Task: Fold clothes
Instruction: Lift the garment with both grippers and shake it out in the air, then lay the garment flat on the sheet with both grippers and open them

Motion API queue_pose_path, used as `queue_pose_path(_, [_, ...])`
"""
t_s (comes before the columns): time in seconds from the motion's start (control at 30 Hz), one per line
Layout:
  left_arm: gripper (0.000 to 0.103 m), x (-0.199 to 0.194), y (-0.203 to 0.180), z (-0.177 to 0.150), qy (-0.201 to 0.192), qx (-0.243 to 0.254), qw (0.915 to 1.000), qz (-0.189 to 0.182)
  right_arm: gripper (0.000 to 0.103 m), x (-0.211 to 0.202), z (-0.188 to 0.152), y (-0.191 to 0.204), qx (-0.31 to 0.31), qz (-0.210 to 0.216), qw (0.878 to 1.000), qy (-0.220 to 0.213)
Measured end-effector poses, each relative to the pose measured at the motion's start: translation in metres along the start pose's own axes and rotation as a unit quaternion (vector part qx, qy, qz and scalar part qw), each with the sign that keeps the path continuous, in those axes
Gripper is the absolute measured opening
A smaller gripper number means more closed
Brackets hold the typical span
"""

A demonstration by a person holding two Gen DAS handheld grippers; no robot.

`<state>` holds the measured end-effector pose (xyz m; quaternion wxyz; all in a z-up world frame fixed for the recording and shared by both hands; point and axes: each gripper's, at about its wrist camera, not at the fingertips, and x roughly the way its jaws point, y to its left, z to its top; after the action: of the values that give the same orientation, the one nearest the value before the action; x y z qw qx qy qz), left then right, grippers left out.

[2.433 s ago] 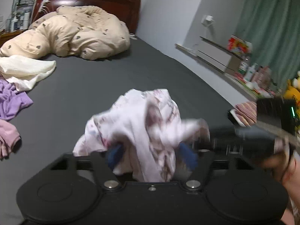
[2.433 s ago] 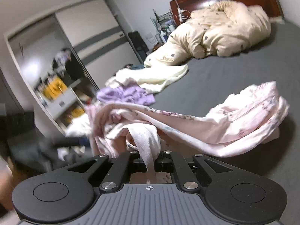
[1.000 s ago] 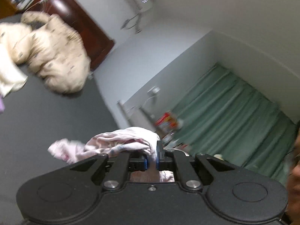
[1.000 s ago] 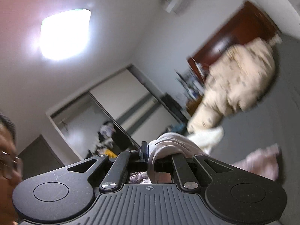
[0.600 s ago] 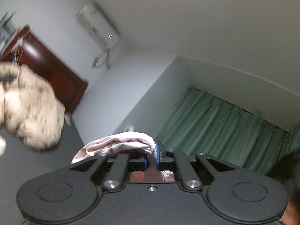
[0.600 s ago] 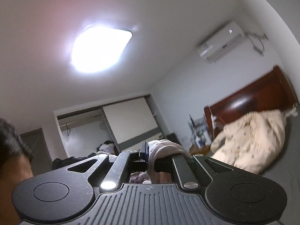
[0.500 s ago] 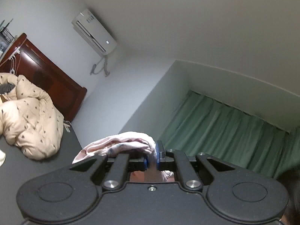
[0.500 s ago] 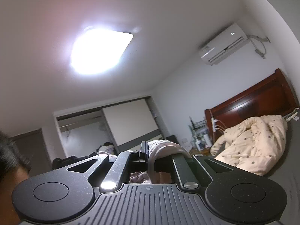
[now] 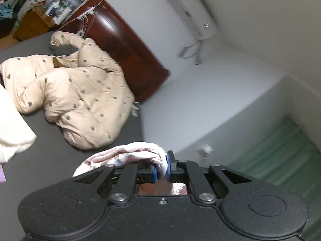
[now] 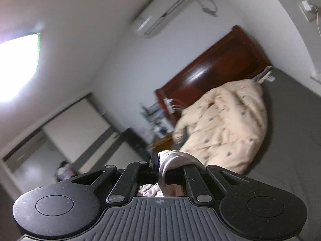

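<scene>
Bed (image 9: 40, 156), one, dark grey sheet, one dark red wooden headboard (image 9: 124, 40) at the wall. One beige dotted duvet (image 9: 80, 92) bunched near the headboard. One white air conditioner (image 10: 160, 10) high on the wall. One cream cloth (image 9: 12, 128) at the left edge. One pink printed garment (image 9: 124, 154), lifted above the bed, bunched; long axis unclear, the visible fold running leftward from the left gripper (image 9: 161, 169). Both grippers nearly closed, each pinching its cloth: right gripper (image 10: 157, 168) clamps a pale fold draped over its right finger.

Black grippers — left gripper (image 9: 162, 168) blue-padded; right gripper (image 10: 157, 167) ribbed; silver screws.
</scene>
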<state>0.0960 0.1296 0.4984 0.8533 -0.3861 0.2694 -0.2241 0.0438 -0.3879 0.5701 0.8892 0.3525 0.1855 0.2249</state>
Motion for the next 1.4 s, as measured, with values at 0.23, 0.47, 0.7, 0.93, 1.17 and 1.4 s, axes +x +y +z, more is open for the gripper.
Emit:
queue_pose_path(0.23, [0.009, 0.059, -0.07, 0.076, -0.084, 0.02, 0.996, 0.022, 0.005, 0.032, 0.091, 0.062, -0.071, -0.033, 0.992, -0.1])
queue_pose_path(0.47, [0.009, 0.013, -0.114, 0.084, -0.151, 0.13, 0.9775, -0.07, 0.005, -0.015, 0.093, 0.085, -0.139, -0.001, 0.983, -0.121])
queue_pose_path(0.7, [0.009, -0.015, -0.011, -0.017, -0.038, 0.149, 0.9828, -0.102, 0.005, -0.044, -0.064, -0.035, -0.086, 0.013, 0.996, 0.012])
queue_pose_path(0.93, [0.009, 0.011, 0.197, -0.184, 0.112, 0.014, 0.9929, -0.038, 0.005, -0.05, -0.294, -0.215, 0.077, -0.043, 0.983, 0.159])
queue_pose_path(1.17, [0.009, 0.024, 0.339, -0.323, 0.212, -0.097, 0.9686, 0.087, 0.005, -0.046, -0.413, -0.316, 0.163, -0.142, 0.943, 0.252])
queue_pose_path(1.4, [0.01, 0.019, 0.374, -0.37, 0.239, -0.125, 0.9543, 0.128, 0.005, -0.061, -0.451, -0.364, 0.198, -0.182, 0.919, 0.287])
